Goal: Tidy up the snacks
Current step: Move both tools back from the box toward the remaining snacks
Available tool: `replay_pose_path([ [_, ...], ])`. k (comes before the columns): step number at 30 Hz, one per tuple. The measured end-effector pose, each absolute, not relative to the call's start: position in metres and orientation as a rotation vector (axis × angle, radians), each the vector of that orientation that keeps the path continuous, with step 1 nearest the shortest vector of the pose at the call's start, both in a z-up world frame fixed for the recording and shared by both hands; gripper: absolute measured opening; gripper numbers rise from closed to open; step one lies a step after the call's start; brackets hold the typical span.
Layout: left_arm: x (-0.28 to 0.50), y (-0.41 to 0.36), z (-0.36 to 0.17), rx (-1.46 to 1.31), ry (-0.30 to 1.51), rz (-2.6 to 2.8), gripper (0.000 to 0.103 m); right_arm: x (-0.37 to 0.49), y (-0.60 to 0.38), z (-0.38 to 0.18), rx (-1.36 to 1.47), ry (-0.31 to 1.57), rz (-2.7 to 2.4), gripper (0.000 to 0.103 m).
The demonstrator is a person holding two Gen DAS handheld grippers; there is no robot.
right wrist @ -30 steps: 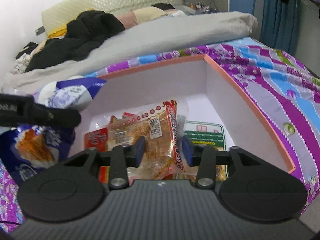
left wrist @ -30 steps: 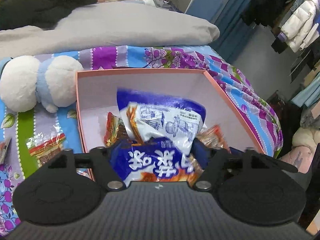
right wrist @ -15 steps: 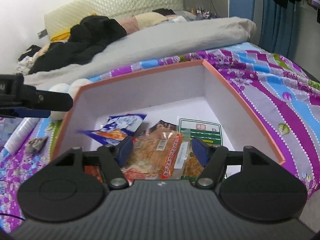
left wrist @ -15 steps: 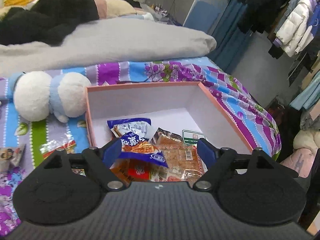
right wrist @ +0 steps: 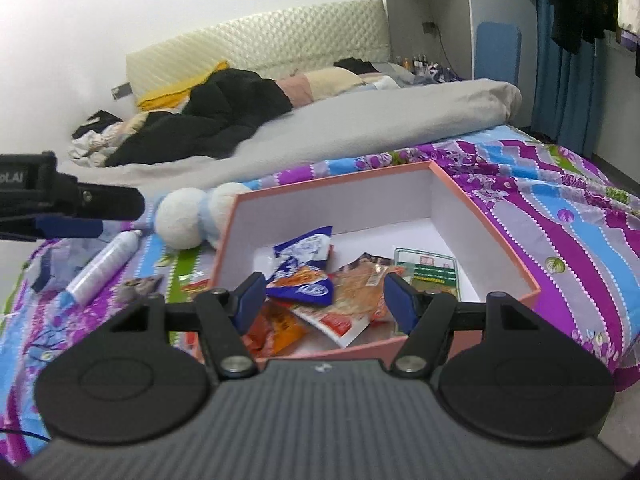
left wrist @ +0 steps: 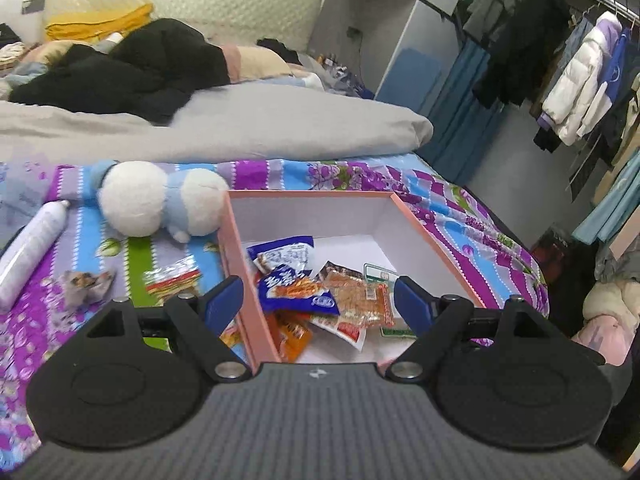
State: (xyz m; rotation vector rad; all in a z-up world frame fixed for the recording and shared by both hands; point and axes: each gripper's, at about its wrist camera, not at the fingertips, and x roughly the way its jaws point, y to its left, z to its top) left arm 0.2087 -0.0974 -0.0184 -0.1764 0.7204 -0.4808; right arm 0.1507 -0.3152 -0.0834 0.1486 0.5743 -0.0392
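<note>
A pink box (left wrist: 308, 197) with white walls lies on the bedspread and holds several snack packets. A blue packet (left wrist: 298, 288) rests on top, beside a clear orange one (left wrist: 358, 298) and a green one (left wrist: 380, 273). My left gripper (left wrist: 318, 300) hovers open and empty above the box's near left corner. In the right wrist view the same box (right wrist: 332, 181) and blue packet (right wrist: 306, 285) lie beyond my right gripper (right wrist: 324, 300), which is also open and empty. A red-green packet (left wrist: 172, 279) and a small grey one (left wrist: 86, 280) lie loose left of the box.
A white and blue plush toy (left wrist: 160, 204) leans against the box's far left corner. A white bottle (left wrist: 30, 252) lies further left. A grey duvet (left wrist: 240, 124) and dark clothes cover the far bed. The bed edge drops off to the right, where clothes hang.
The left gripper let go of the blue packet and the right let go of the orange one; both packets now lie in the box. Both grippers opened, then drew back and up.
</note>
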Motion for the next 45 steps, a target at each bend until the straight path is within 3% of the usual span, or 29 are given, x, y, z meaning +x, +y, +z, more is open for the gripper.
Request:
replay_pose_path([
  [25, 0.068, -0.009, -0.023, -0.207, 0.691, -0.36, 0.086, 0.053, -0.231, -0.084, 0.114, 0.558, 0.111, 0.067],
  [45, 0.042, 0.018, -0.045, -0.236, 0.73, -0.281, 0.086, 0.032, -0.202, -0.106, 0.113, 0.599, 0.176, 0.067],
])
